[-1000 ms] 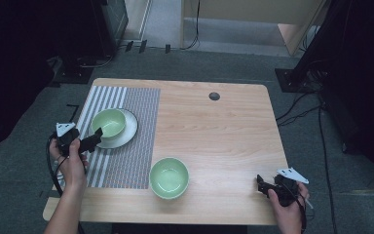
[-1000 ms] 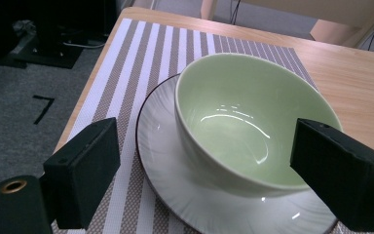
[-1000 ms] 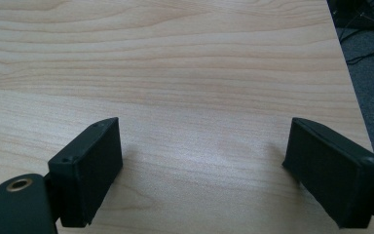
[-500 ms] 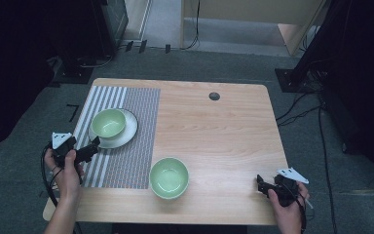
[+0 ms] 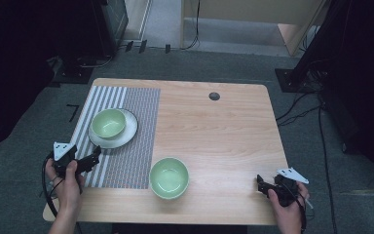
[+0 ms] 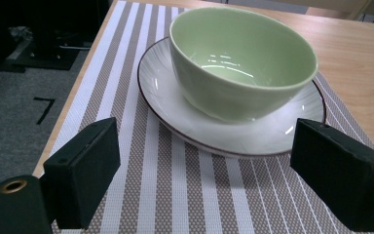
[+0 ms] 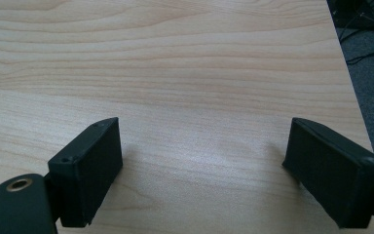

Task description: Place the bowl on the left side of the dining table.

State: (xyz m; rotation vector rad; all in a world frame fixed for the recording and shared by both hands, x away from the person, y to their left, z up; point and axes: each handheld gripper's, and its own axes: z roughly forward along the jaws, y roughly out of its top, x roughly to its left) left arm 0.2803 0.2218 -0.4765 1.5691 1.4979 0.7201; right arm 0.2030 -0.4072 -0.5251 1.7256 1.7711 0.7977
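Observation:
A pale green bowl [image 5: 108, 122] [image 6: 241, 63] sits on a white plate [image 5: 126, 134] [image 6: 253, 134], which lies on a striped placemat [image 5: 126, 161] [image 6: 175, 195] at the table's left. A second green bowl [image 5: 169, 177] stands on bare wood near the front edge. My left gripper [image 5: 95, 157] [image 6: 224, 183] hovers over the placemat's near left part, open and holding nothing, its jaws pointing at the plate a short way off. My right gripper [image 5: 260, 184] [image 7: 204, 175] rests low at the table's front right corner, open over bare wood.
The wooden table [image 5: 224, 131] has a small dark round cap [image 5: 214, 96] near its far edge. Cables [image 5: 321, 126] and dark stands lie on the grey floor to the right and behind.
My left gripper has drawn back from the bowl on the plate toward the near left edge of the placemat. The right gripper has stayed put.

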